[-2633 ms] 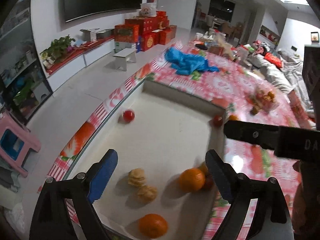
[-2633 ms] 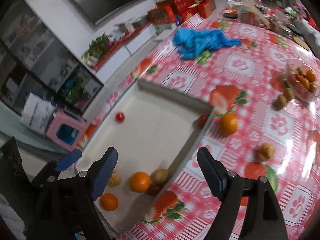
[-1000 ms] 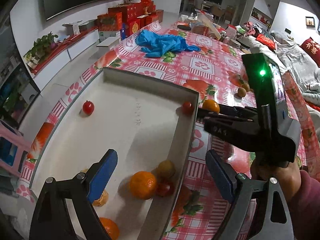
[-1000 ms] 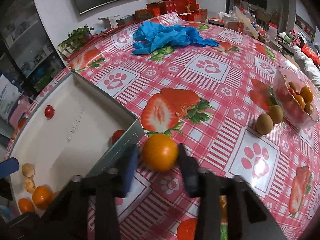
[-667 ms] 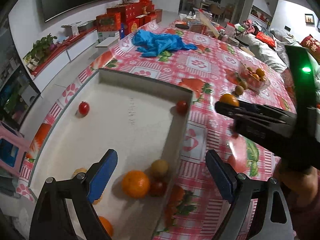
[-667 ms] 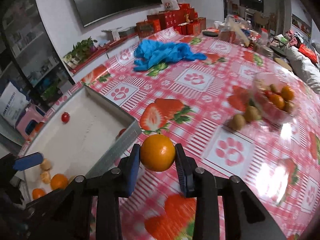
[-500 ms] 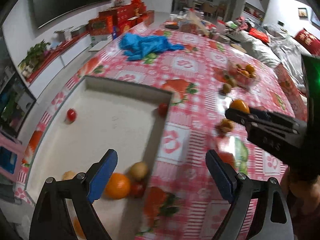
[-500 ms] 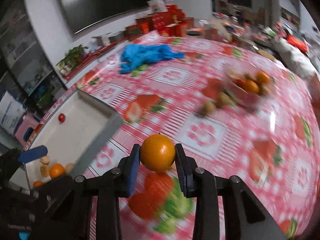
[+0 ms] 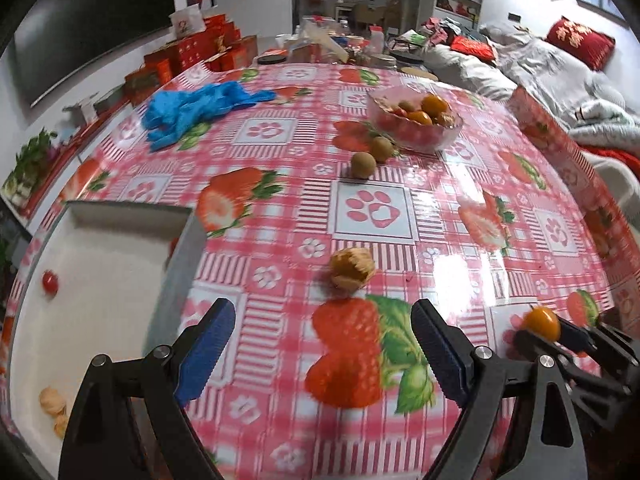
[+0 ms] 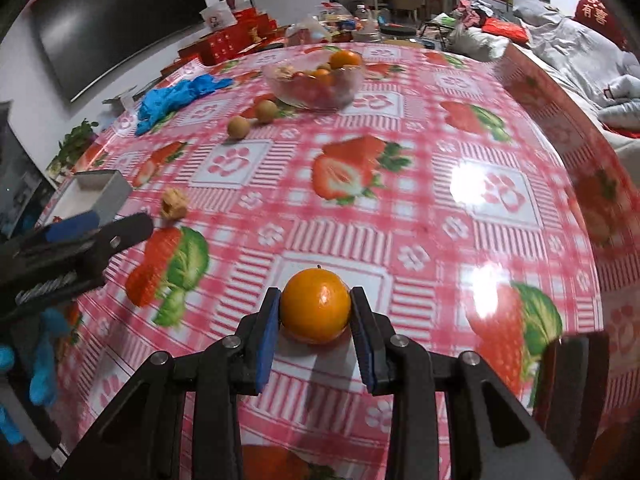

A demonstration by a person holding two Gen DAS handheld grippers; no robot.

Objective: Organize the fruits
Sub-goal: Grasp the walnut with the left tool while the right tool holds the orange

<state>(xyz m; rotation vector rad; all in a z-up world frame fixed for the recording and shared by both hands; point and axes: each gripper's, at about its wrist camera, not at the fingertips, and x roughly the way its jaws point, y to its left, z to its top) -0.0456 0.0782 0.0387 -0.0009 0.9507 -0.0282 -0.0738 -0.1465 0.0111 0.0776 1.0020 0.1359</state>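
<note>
The right claw (image 10: 315, 334) was clamped on an orange (image 10: 315, 305), both blue pads pressed against its sides, just above the strawberry-print tabletop (image 10: 400, 200); whether the fruit's underside touched the cloth could not be told. From the left wrist view the same orange (image 9: 541, 323) showed at the far right, half hidden behind the black fingers holding it. The left claw (image 9: 322, 354) stood wide apart with nothing between its pads, over a printed strawberry. A peeled, crumpled-looking fruit (image 9: 352, 268) lay just beyond it on the tabletop. The white tray (image 9: 186, 240) was cut off at the left edge; a small red fruit (image 9: 50, 282) and two pale pieces (image 9: 52, 402) lay inside, the rest out of sight. Farther off, two brown round fruits (image 9: 363, 165) sat beside a glass bowl (image 9: 416, 138) of mixed fruit, its contents blurred. Blue gloves (image 9: 192, 110) lay bunched at the far left.
</note>
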